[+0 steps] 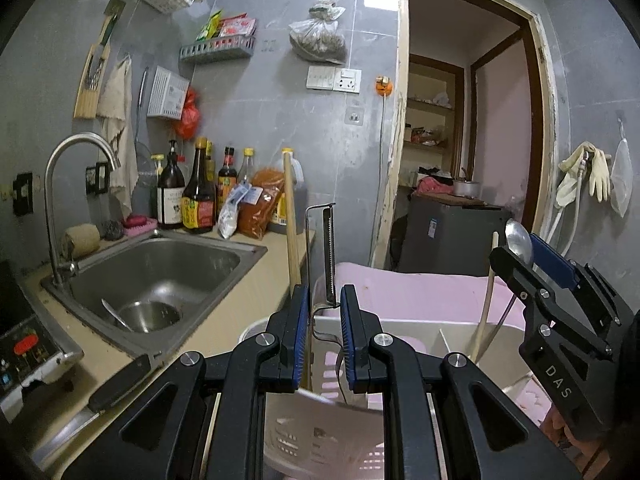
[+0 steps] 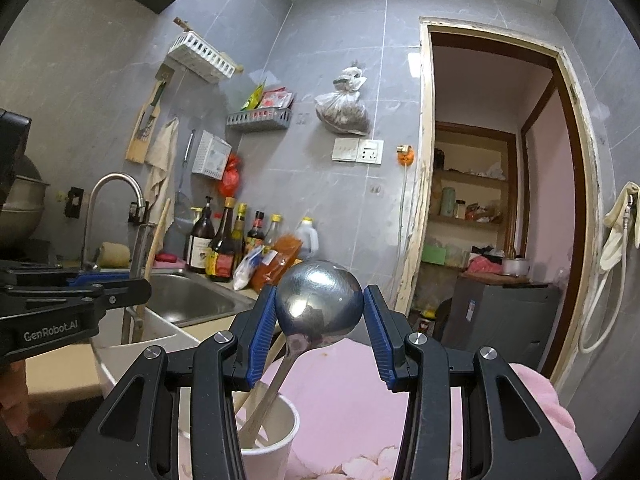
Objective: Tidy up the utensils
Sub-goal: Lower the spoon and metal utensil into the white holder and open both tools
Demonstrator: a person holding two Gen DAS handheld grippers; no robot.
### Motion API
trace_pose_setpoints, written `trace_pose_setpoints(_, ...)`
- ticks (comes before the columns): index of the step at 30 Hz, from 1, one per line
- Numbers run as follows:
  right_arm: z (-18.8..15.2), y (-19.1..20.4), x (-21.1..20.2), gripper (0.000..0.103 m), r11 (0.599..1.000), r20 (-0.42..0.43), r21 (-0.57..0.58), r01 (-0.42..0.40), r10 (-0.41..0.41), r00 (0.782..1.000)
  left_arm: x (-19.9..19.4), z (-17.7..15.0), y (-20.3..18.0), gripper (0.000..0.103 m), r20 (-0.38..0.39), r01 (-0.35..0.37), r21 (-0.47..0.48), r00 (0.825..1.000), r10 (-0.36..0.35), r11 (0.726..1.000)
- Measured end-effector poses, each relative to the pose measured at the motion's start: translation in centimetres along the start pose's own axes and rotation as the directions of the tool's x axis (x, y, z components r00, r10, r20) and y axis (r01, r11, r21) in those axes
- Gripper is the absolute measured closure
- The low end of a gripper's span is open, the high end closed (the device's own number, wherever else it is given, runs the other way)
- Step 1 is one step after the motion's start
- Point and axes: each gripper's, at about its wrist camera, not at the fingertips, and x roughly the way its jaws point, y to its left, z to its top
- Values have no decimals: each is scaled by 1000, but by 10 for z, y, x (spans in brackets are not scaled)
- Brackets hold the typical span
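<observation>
My left gripper (image 1: 324,320) stands over a white utensil basket (image 1: 460,330) with its jaws a small gap apart. A metal peeler (image 1: 330,256) and a wooden stick (image 1: 292,224) rise just past the fingers; whether the pads grip them I cannot tell. My right gripper (image 2: 320,320) has its pads around the bowl of a steel spoon (image 2: 318,304), whose handle runs down into a white cup (image 2: 272,436). The right gripper also shows in the left wrist view (image 1: 520,248), with the spoon bowl (image 1: 518,240) at its tips.
A steel sink (image 1: 160,276) with a tap (image 1: 72,184) lies to the left, a small bowl in it. Sauce bottles (image 1: 198,192) line the wall. A black-handled knife (image 1: 116,384) lies on the counter. Pink cloth (image 2: 344,396) covers the surface beneath. A doorway (image 1: 468,120) opens at right.
</observation>
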Motion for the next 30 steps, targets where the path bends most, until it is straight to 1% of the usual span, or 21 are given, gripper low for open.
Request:
trace_pose_setpoints(6, 0, 0, -3, 62, 1000, -5, 11, -26, 26, 1000, -8, 3, 4, 89, 4, 32, -47, 999, -32, 998)
trace_pose_setpoints(8, 1, 0, -5, 62, 999, -6, 17, -33, 33, 999, -11, 5, 3, 87, 13, 38, -49, 999, -37, 998)
trace_pose_setpoints(10, 2, 0, -7, 62, 999, -4, 20, -38, 38, 999, -14, 7, 3, 81, 20, 51, -57, 999, -50, 997)
trace_pose_setpoints(12, 2, 0, -8, 61, 999, -2, 22, -40, 40, 999, -17, 9, 3, 77, 30, 62, -65, 998, -60, 996)
trace_pose_setpoints(17, 3, -5, -12, 55, 998, 5, 42, -36, 35, 999, -21, 12, 0, 75, 44, 71, -59, 997, -68, 996)
trace_pose_setpoints(18, 3, -7, -12, 55, 998, 6, 48, -34, 34, 999, -22, 13, -1, 74, 47, 75, -61, 996, -72, 995)
trace_pose_setpoints(20, 5, -10, -14, 48, 997, 9, 62, -34, 33, 999, -24, 15, -2, 69, 56, 82, -67, 995, -79, 994)
trace_pose_setpoints(22, 8, -15, -18, 44, 997, 22, 74, -25, 23, 999, -27, 17, -4, 63, 67, 87, -71, 994, -82, 994)
trace_pose_setpoints(23, 10, -18, -20, 38, 997, 28, 78, -21, 18, 999, -30, 18, -5, 61, 74, 90, -71, 994, -85, 993)
trace_pose_setpoints(24, 13, -22, -24, 35, 996, 35, 86, -15, 12, 999, -32, 20, -8, 59, 83, 93, -68, 993, -87, 993)
trace_pose_setpoints(26, 17, -30, -31, 27, 996, 50, 95, -3, -2, 999, -38, 23, -13, 52, 102, 97, -65, 991, -90, 993)
trace_pose_setpoints(28, 22, -39, -40, 22, 995, 63, 97, 16, -22, 998, -44, 26, -20, 40, 126, 106, -64, 987, -97, 992)
trace_pose_setpoints(29, 25, -45, -45, 19, 995, 70, 97, 28, -35, 997, -46, 28, -24, 38, 134, 107, -63, 986, -98, 992)
trace_pose_setpoints(30, 27, -50, -49, 17, 995, 76, 96, 40, -47, 996, -48, 30, -28, 32, 144, 108, -59, 985, -99, 992)
